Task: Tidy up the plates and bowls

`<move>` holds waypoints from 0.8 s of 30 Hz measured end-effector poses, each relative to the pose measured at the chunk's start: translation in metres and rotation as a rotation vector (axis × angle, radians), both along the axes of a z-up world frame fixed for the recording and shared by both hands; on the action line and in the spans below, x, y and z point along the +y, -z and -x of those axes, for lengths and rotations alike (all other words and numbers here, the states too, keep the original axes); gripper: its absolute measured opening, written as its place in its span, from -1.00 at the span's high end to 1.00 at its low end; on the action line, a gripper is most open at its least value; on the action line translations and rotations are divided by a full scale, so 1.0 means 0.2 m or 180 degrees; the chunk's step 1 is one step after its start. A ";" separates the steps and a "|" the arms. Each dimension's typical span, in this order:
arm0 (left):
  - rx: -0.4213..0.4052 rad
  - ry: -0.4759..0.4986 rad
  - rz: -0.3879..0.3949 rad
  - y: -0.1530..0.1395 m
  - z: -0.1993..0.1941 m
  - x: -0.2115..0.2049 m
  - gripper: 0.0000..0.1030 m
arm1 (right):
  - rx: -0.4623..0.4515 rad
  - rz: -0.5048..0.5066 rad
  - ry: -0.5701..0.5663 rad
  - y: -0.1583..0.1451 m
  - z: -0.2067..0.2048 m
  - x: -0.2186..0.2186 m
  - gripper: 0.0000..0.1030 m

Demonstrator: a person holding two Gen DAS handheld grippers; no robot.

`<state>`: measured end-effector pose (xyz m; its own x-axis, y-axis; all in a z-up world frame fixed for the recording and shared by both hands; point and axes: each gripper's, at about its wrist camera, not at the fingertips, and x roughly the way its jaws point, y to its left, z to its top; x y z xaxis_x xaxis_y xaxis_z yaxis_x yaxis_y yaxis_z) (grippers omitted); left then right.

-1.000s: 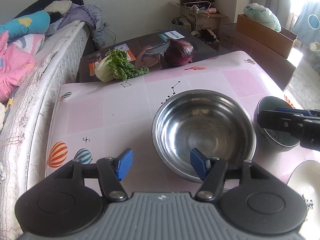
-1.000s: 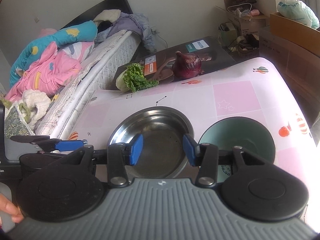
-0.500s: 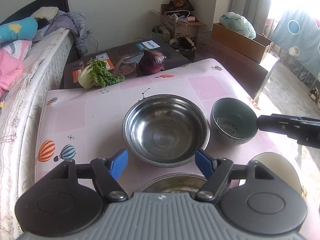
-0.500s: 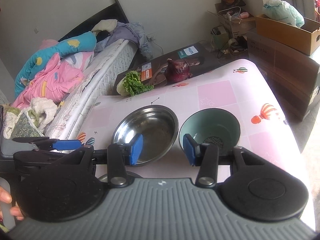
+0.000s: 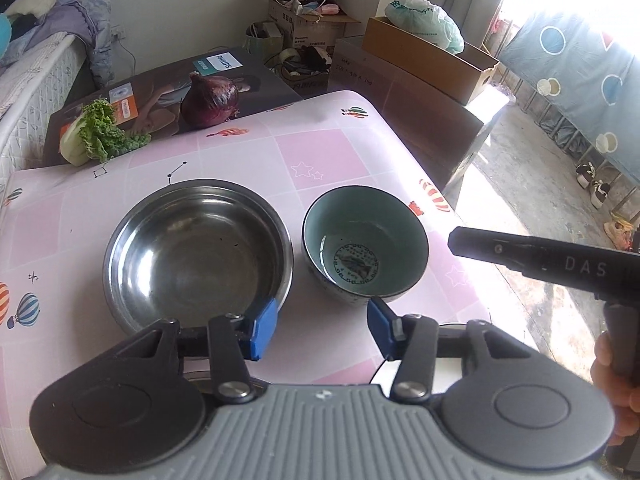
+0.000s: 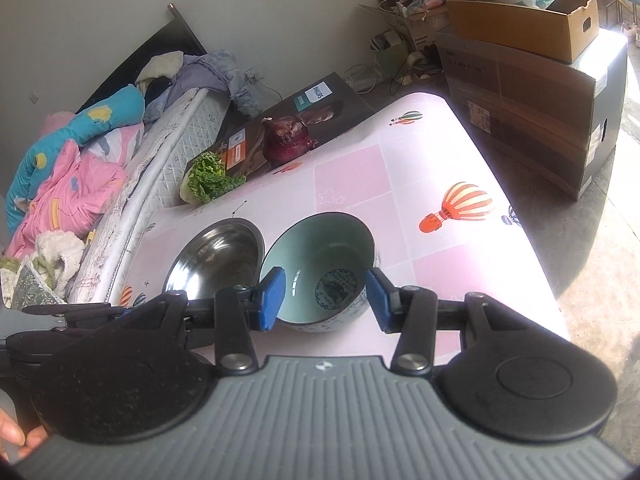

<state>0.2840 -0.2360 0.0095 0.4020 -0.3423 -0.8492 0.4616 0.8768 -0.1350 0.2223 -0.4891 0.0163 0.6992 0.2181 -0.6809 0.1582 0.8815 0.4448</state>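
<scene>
Nothing stacked yet: teal bowl (image 5: 365,254) sitting just right of steel bowl (image 5: 198,254); both grippers' jaws gaping wide, holding nothing.

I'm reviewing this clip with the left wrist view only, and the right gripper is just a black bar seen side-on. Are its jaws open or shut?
Observer: Open. The right wrist view shows the right gripper with its blue pads spread and nothing clamped.
Operator: Which bowl is it aimed at?
Observer: The teal bowl sits centred in the gap between the pads. The steel bowl lies off to the left of them.
Operator: Anything left of the table that I can't see?
Observer: Pink bedding heaped on the bed.
</scene>
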 end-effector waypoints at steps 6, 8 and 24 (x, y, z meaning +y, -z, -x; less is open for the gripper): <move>0.0156 -0.0038 -0.0156 0.09 -0.08 -0.12 0.47 | 0.0161 -0.0060 -0.0028 0.12 -0.19 -0.07 0.19; 0.0224 -0.0075 -0.0189 0.12 -0.10 -0.14 0.63 | 0.0186 -0.0066 -0.0054 0.15 -0.24 -0.09 0.24; 0.0192 -0.0240 -0.0236 0.16 -0.13 -0.22 0.50 | 0.0312 -0.0176 -0.0182 0.31 -0.41 -0.11 0.72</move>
